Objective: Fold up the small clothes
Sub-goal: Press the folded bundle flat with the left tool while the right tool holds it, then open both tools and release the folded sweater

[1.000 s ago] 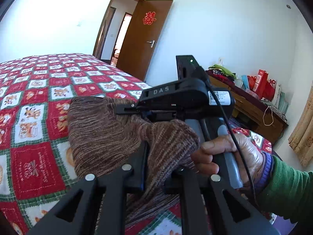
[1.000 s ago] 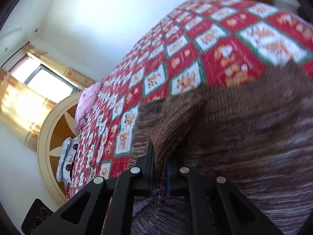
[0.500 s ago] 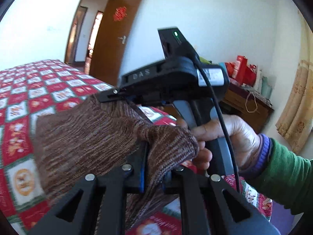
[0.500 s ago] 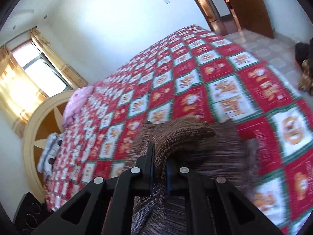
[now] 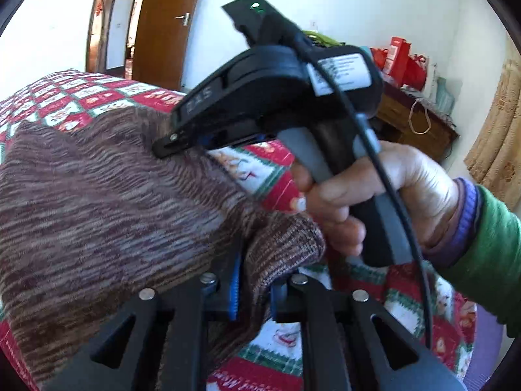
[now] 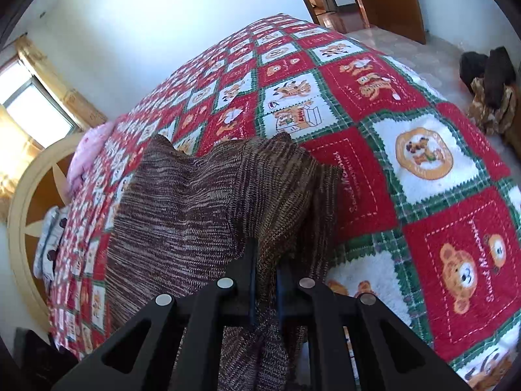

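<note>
Right gripper (image 5: pixel 260 120) and gripping hand (image 5: pixel 374 195) crowd left view, 12 to 3 o'clock. Brown knit (image 6: pixel 208 202) heaped ahead of right fingers. Quilt (image 6: pixel 423 163) bare from 1 to 4 o'clock; dark bundle (image 6: pixel 488 88) on floor at 2.

White walls (image 6: pixel 136 32) enclose a bed (image 6: pixel 423 169) under a red, white and green patchwork quilt. A brown door (image 5: pixel 162 32) stands open. Gold curtains (image 6: pixel 62 81) frame a sunlit window (image 6: pixel 35 110). Red bags (image 5: pixel 403 62) crowd a wooden sideboard (image 5: pixel 420 127).
</note>
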Motion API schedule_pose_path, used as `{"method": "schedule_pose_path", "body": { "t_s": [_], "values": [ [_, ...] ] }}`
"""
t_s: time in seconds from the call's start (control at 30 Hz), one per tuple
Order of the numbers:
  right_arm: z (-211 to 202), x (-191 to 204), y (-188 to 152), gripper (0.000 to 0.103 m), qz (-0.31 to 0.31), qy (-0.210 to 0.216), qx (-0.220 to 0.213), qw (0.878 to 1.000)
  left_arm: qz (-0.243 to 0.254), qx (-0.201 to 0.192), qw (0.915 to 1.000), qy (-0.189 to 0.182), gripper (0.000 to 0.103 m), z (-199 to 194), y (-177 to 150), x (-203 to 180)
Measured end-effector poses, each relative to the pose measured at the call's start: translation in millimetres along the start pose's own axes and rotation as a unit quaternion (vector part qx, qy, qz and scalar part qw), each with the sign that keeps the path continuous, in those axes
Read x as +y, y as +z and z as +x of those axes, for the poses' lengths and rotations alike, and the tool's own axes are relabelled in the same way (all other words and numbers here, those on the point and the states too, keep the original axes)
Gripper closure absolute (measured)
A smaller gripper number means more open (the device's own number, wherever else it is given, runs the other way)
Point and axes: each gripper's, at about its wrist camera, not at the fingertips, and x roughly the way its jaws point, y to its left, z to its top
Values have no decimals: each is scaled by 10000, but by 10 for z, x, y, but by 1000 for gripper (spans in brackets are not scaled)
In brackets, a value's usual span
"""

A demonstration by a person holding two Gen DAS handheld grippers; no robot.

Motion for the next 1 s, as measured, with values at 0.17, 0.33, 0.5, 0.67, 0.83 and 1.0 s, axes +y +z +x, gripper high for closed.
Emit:
{"method": "schedule_pose_path", "body": {
  "t_s": [0.17, 0.33, 0.5, 0.67, 0.83, 1.0],
  "values": [
    [-195, 16, -60, 91, -23, -371, -79, 9993, -46, -214, 9998, 34, 37, -435, -82, 95],
    [-546, 272, -57, 91, -474, -1336, -775, 9869, -251, -934, 9943, 451, 14, -1019, 92, 412],
    [-379, 574, 113, 91, -689, -1119, -851, 9877, -1006, -1039, 9760, 1627, 4, -868, 437, 1035],
    [84, 606, 222, 91, -766, -1283, -540, 9873, -1834, -575, 9512, 2412, 6, -436, 490, 1530],
    [173, 289, 155, 81, -428, -1151, -657, 9903, -2735, -99, 9338, 2303, 0, -138, 333, 1841],
    [214, 246, 192, 81, -347, -1128, -707, 9905, -2506, 98, 9327, 2591, 0, -89, 361, 1770]
  ]
}}
